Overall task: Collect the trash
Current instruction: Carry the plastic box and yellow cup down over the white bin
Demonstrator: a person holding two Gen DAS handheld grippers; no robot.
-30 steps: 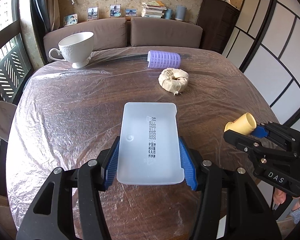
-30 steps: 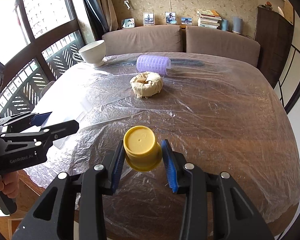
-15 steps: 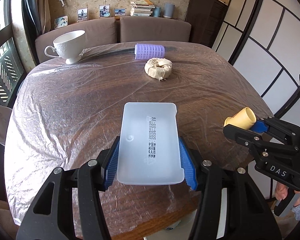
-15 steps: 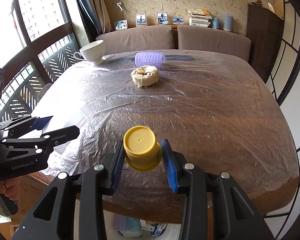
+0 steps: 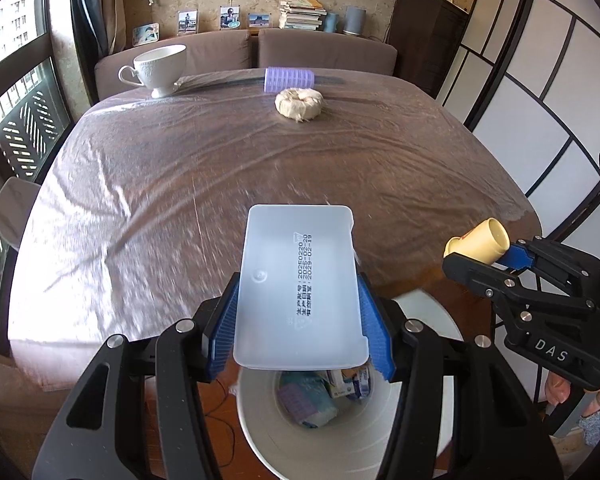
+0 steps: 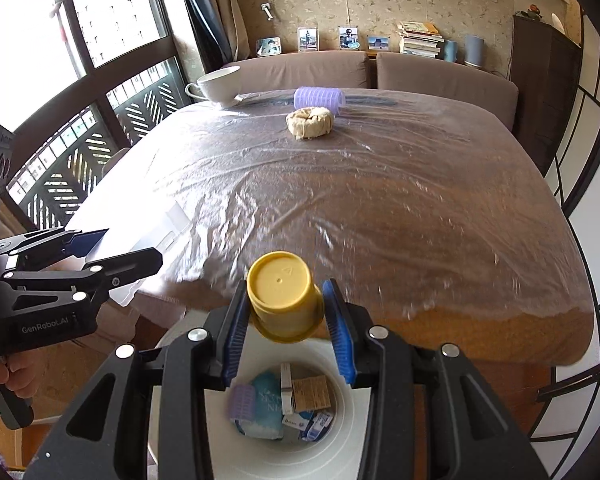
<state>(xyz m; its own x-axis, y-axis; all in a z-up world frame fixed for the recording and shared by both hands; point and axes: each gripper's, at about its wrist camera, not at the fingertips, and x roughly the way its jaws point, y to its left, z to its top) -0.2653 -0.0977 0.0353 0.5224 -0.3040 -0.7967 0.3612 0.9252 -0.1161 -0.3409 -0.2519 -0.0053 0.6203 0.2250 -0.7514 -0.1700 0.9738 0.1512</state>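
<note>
My left gripper [image 5: 298, 320] is shut on a frosted white plastic tray [image 5: 298, 284], held at the table's near edge above a white trash bin [image 5: 260, 432]. My right gripper [image 6: 286, 316] is shut on a yellow cup [image 6: 282, 294], bottom toward the camera, over the same white trash bin [image 6: 352, 440]. The bin holds several wrappers and packets. In the left wrist view the yellow cup [image 5: 478, 240] shows at the right in the other gripper. A purple hair roller [image 5: 288, 79] and a beige crumpled wad [image 5: 299, 103] lie at the table's far side.
A plastic-covered wooden table [image 5: 180, 184] fills the view. A white teacup [image 5: 160, 68] stands at its far left. A brown sofa [image 5: 324, 50] runs behind the table, windows at the left, a panelled screen at the right. A hand [image 6: 4, 376] grips the left tool.
Both grippers have drawn back toward the near edge of the table with tray and cup still held. The white trash bin has come into view beneath them.
</note>
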